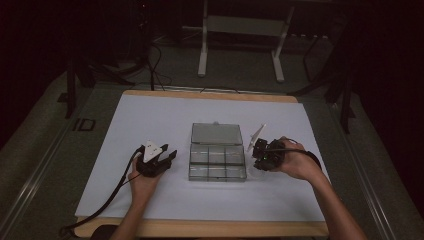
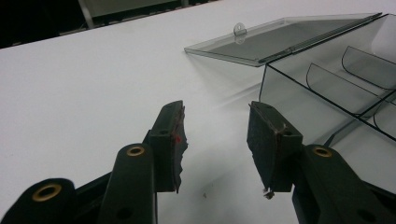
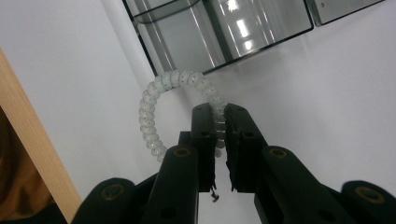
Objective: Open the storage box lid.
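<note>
The bracelet (image 3: 152, 116) is a ring of small, round, milky-white beads with faint dark specks, strung close together. In the right gripper view it curves up at about 11 o'clock from the jaw tips, and one side of the loop runs down between the jaws of the right tool (image 3: 219, 116), which pinch it — the rest hangs free just above the white table (image 3: 345, 93), near the clear box's corner.

The clear box (image 1: 217, 162) sits mid-table, smoke-tinted plastic, split into small compartments, its lid (image 1: 216, 133) folded flat open at 12 o'clock with a little hanging tab. No writing can be read on it; on the dark floor at 9 o'clock of the table the letters "ID" (image 1: 84, 124) show.

The left tool (image 2: 215, 126) rests at 9 o'clock of the box, jaws spread with nothing between them — the box wall just beside its right jaw. The right tool (image 1: 263, 152) is at 3 o'clock of the box. Open white surface lies on all sides, and a wooden edge (image 1: 200, 227) runs along the near rim at 6 o'clock.
</note>
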A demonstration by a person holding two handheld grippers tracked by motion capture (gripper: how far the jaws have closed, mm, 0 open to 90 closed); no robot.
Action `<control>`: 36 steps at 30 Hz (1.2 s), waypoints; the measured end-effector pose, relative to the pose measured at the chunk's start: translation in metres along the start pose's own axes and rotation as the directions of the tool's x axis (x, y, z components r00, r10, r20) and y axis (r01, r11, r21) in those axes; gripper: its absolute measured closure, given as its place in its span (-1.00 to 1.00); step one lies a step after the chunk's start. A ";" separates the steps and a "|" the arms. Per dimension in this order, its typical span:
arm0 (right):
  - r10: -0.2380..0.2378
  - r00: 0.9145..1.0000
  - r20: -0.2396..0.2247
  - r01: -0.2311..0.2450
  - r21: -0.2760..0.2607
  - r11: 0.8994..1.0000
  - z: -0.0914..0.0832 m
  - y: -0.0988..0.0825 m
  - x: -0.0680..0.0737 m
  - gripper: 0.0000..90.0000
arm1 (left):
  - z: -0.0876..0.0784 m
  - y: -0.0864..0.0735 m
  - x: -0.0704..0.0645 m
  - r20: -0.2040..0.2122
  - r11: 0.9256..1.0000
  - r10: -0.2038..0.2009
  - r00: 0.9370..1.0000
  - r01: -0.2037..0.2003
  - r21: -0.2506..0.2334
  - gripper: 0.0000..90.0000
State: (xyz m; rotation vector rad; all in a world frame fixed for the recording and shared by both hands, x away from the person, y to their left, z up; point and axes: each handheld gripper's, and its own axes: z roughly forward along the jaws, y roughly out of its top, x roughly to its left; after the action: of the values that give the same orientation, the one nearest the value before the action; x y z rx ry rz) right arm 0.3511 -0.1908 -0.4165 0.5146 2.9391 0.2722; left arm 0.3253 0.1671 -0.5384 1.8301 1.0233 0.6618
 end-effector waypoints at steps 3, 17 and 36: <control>-0.001 1.000 0.001 0.001 0.003 1.000 0.000 0.003 0.000 0.83 | 0.000 0.000 0.000 0.000 1.000 0.000 1.000 0.000 0.000 0.26; -0.005 1.000 0.002 0.005 -0.007 1.000 0.000 0.012 -0.005 0.83 | 0.000 0.000 0.000 0.000 1.000 0.000 1.000 0.000 0.000 0.26; -0.025 1.000 -0.001 0.025 -0.009 1.000 -0.002 0.026 -0.007 0.83 | 0.000 0.000 0.000 0.000 1.000 0.004 1.000 -0.004 0.001 0.26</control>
State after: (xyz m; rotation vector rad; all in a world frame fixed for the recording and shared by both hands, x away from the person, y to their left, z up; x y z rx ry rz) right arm 0.3656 -0.1693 -0.4082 0.4768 2.9413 0.2829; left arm 0.3253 0.1670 -0.5384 1.8332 1.0207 0.6642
